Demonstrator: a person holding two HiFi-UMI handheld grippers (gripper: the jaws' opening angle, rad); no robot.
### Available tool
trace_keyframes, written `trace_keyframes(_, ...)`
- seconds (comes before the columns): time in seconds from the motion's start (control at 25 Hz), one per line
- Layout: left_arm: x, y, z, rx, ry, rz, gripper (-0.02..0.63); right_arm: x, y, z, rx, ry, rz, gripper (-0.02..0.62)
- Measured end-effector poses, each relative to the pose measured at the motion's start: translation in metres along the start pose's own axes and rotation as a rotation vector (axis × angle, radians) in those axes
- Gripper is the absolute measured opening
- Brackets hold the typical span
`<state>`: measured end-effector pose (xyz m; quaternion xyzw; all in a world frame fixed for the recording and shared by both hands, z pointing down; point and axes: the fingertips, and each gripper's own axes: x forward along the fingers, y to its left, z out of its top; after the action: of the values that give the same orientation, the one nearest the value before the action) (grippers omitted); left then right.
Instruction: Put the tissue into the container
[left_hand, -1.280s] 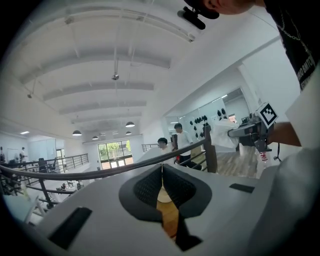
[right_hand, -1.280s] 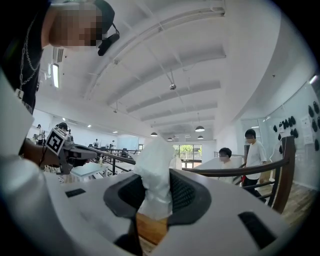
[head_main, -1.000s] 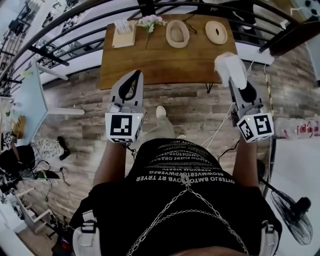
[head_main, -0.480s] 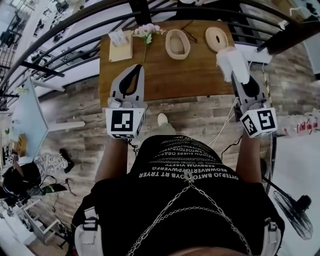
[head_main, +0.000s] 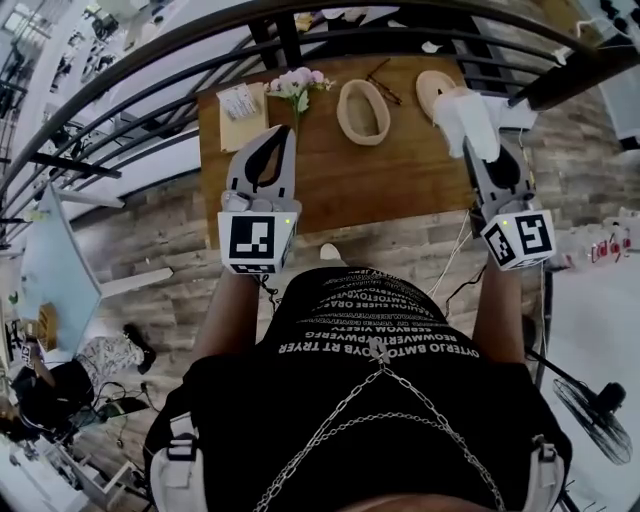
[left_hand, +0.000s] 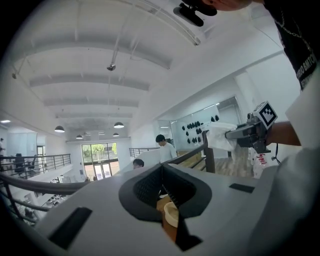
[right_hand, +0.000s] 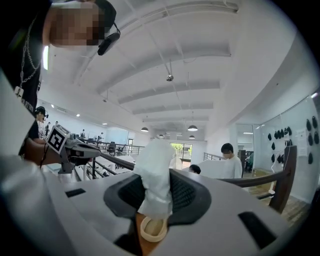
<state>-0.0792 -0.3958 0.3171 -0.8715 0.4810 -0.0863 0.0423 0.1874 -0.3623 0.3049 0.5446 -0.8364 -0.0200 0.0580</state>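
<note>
A white tissue (head_main: 468, 118) hangs crumpled from my right gripper (head_main: 482, 148), whose jaws are shut on it, above the right end of the wooden table (head_main: 320, 180). In the right gripper view the tissue (right_hand: 154, 175) fills the jaws, with a pale oval ring (right_hand: 153, 230) on the table below it. An oval wooden container (head_main: 343, 112) lies mid-table, and a second oval piece (head_main: 432, 88) is partly hidden by the tissue. My left gripper (head_main: 270, 140) hovers over the table's left half, tips together and empty. Through its jaws the container (left_hand: 171, 212) shows.
A black railing (head_main: 150, 60) curves behind the table. Pink flowers (head_main: 297, 82), a tan box with paper (head_main: 240, 105) and spectacles (head_main: 384, 82) lie at the table's back. A standing fan (head_main: 592, 415) is on the floor at the right. People (left_hand: 165, 147) stand far off.
Both grippers have moved forward from the table's near edge to above its top. The right one still carries the tissue, which now overlaps the right oval piece.
</note>
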Motion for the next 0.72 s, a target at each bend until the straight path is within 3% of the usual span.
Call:
trace_keyframes(0.2, 0.017, 0.022, -0.002, 0.007, -0.012, -0.030, 0.029, 0.024, -0.002, 0.003, -0.004, 0.005, -0.035, 0.117)
trace_keyframes(0.4, 0.025, 0.041, -0.020, -0.035, 0.015, -0.025, 0.029, 0.040, 0.000, -0.016, -0.009, 0.054, -0.032, 0.117)
trace_keyframes(0.72, 0.048, 0.051, -0.033, -0.038, 0.057, -0.003, 0.029, 0.084, -0.017, -0.098, 0.059, 0.166, -0.015, 0.117)
